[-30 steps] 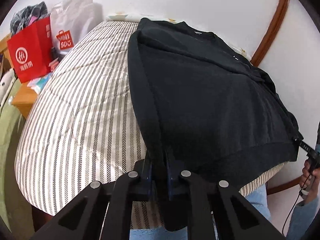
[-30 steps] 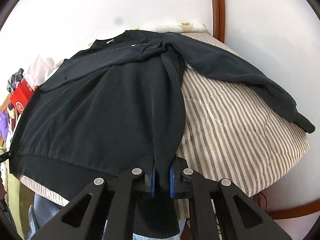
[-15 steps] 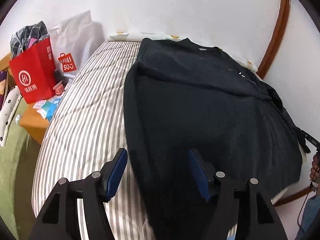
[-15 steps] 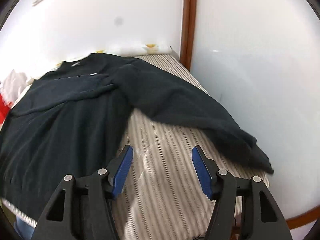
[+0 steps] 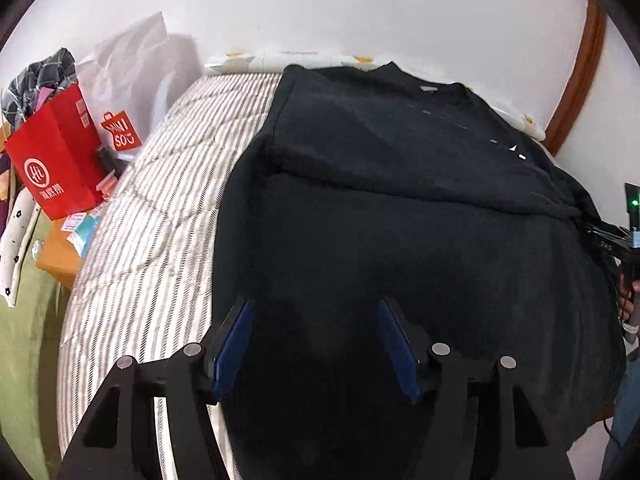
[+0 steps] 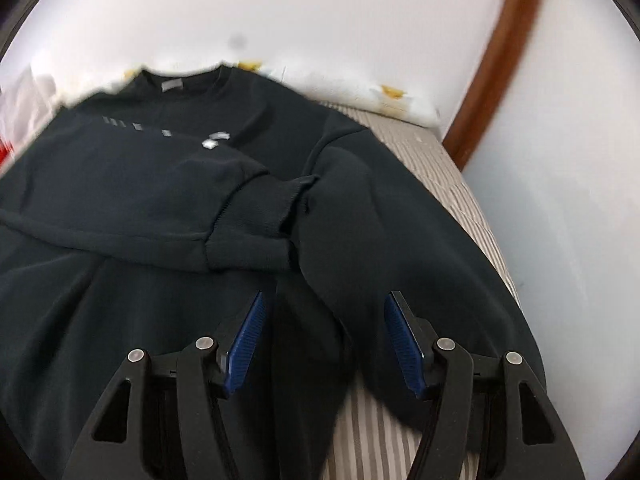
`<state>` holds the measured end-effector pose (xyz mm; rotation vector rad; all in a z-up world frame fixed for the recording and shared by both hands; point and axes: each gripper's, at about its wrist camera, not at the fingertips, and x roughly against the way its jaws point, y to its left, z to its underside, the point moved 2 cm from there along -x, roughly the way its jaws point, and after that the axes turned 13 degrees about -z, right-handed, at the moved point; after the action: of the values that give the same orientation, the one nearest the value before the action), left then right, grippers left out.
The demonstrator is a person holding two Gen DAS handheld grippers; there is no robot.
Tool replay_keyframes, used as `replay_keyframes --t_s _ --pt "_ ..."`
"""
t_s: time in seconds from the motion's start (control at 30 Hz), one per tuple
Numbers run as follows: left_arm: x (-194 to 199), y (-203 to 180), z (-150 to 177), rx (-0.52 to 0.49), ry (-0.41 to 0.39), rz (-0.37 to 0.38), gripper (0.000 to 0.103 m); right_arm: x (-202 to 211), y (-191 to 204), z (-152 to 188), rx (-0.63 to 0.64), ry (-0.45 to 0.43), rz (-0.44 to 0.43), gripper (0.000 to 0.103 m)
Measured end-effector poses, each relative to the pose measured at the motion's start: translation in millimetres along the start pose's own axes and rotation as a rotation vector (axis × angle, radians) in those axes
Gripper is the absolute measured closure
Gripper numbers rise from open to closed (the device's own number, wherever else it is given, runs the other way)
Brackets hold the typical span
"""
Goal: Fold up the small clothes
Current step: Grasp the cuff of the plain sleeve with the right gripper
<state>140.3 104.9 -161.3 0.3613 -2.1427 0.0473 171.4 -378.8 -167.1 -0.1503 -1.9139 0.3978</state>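
- A striped quilted bed (image 5: pixel 160 216) stands against white walls (image 5: pixel 360 8).
- A soft black sweatshirt (image 5: pixel 400 240) lies flat.
- Left hand-held gripper (image 5: pixel 314 340) and right hand-held gripper (image 6: pixel 324 336) gape open, gripping nothing.

Sweater (image 5: pixel 400 240) hem hidden under gripper frames in both views. Right gripper (image 5: pixel 628 240) cut off at left view's edge. Collar label (image 6: pixel 172 85) blurred, unreadable.
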Motion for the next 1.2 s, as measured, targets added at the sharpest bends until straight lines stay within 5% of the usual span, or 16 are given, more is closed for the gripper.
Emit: replay_keyframes --t_s 0.13,0.2,0.23,0.4,0.5,0.8,1.1,1.2 --pt "-18 -8 0 -0.037 0.022 -0.028 0.042 -29 -12 -11 -0.031 0.015 0.059 0.044" --pt "-19 -10 2 -0.056 0.016 -0.034 0.042 -30 -25 -14 -0.101 -0.024 0.030 0.082" --pt "-20 -11 3 -0.066 0.013 -0.035 0.042 -29 -32 -13 -0.135 -0.029 0.032 0.087" --pt "-20 -12 5 -0.079 0.002 -0.030 0.042 -14 -86 3 -0.383 -0.139 -0.233 0.088" --pt "-20 -10 4 -0.077 0.004 -0.020 0.042 -20 -92 4 -0.430 -0.124 -0.272 0.084" --pt "-18 -6 3 -0.062 0.009 0.024 0.042 27 -81 26 -0.295 -0.104 -0.104 0.050" --pt "-15 1 4 -0.031 0.015 0.068 0.042 110 -148 111 -0.374 -0.104 0.186 0.027" --pt "-15 0 4 -0.021 0.020 0.076 0.042 125 -168 146 -0.420 -0.089 0.185 0.024"
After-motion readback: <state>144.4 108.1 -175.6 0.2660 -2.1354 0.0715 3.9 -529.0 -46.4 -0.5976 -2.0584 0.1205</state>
